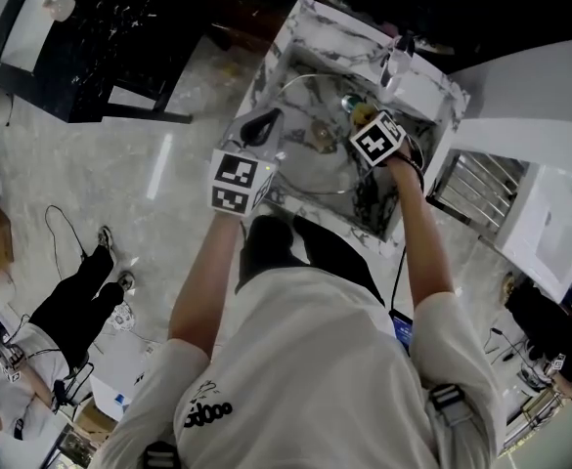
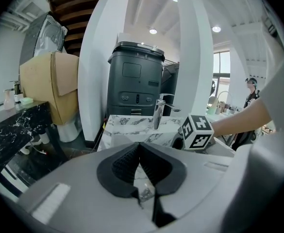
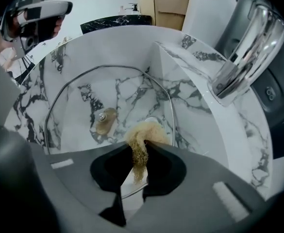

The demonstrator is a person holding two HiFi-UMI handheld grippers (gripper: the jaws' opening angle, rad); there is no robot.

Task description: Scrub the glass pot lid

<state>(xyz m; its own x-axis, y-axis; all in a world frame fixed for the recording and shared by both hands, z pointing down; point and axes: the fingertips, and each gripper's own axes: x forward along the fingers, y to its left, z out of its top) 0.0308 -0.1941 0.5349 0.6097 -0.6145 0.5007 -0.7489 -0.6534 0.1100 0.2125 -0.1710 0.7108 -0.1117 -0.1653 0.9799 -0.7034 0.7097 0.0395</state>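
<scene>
Glass pot lid (image 3: 125, 93): clear, metal-rimmed, with a bronze-toned centre fitting (image 3: 103, 119). It sits inside the marble sink (image 3: 214, 135) and appears to lean on the basin wall rather than lie flat, below and left of the faucet (image 3: 239, 57). Right gripper (image 3: 141, 149): clenched on a tan fibrous scrubber (image 3: 144, 132), whose wad bulges past the gripper's tips. The scrubber sits at the near right part of the lid's rim and appears to touch it. From that spot most of the glass runs away to the left and forward, towards the centre fitting. Left gripper (image 2: 140, 147): jaws closed tip to tip, with nothing made out between them. It hangs over the sink's left edge, level, aimed across the basin at the faucet rather than down at the lid. Nearer hand: the right, already at the glass. Judgement: scrubbing is under way at the rim, and much of the pane looks yet to be covered. The next stroke would likely run leftward from the rim towards the centre. Risk: nothing seen grips the lid, so it may slide or rock against the wall under pressure. The left gripper would have to tip downward to steady the far rim.
</scene>
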